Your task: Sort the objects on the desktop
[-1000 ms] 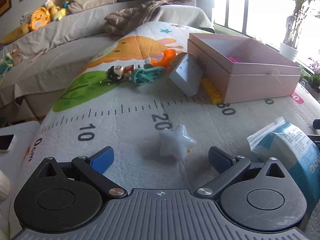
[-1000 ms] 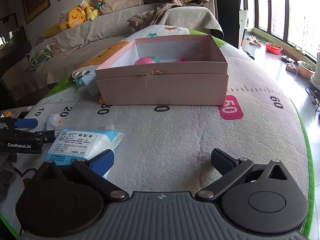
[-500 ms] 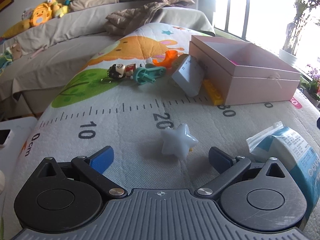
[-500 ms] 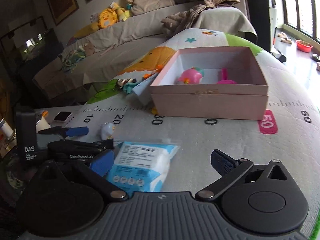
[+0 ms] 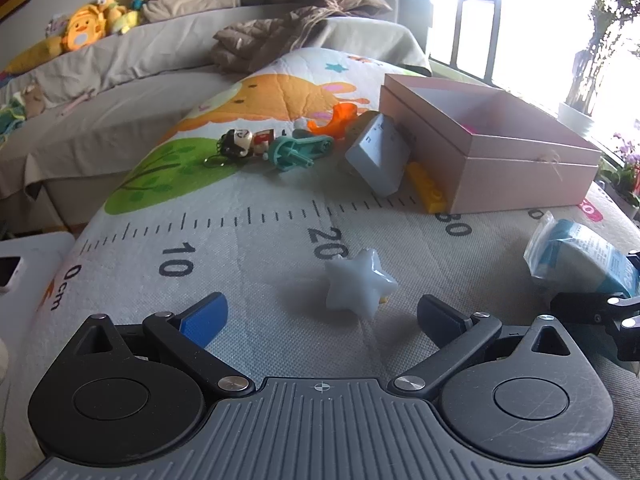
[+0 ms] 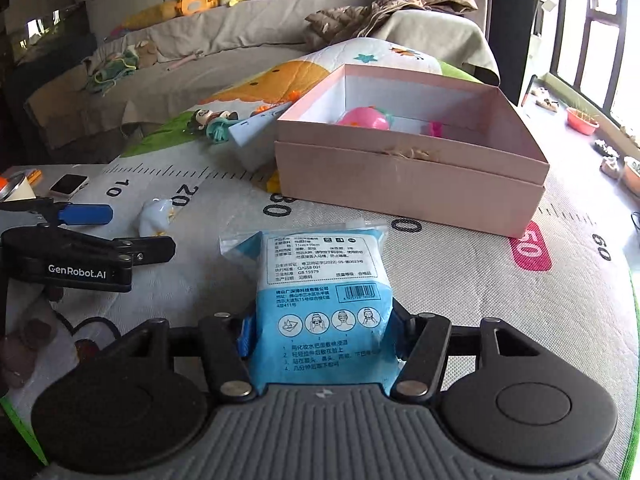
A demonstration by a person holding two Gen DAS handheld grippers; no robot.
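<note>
My right gripper (image 6: 320, 336) is shut on a blue and white wipes packet (image 6: 320, 304) that lies on the ruler-print mat. The packet also shows in the left wrist view (image 5: 576, 256). My left gripper (image 5: 320, 312) is open, with a pale blue star toy (image 5: 358, 286) on the mat between its fingertips and a little ahead. The star also shows in the right wrist view (image 6: 154, 216). An open pink box (image 6: 408, 184) stands beyond the packet, with a pink toy (image 6: 364, 118) inside.
Beside the box's left wall lie a yellow brick (image 5: 426, 192), a grey-blue card box (image 5: 378, 156), a teal toy (image 5: 298, 152), an orange toy (image 5: 338, 120) and a small doll keychain (image 5: 240, 144). A phone (image 6: 68, 184) lies at the mat's left. A sofa stands behind.
My right gripper moved left and forward over the wipes packet and closed on it. My left gripper stayed open by the star.
</note>
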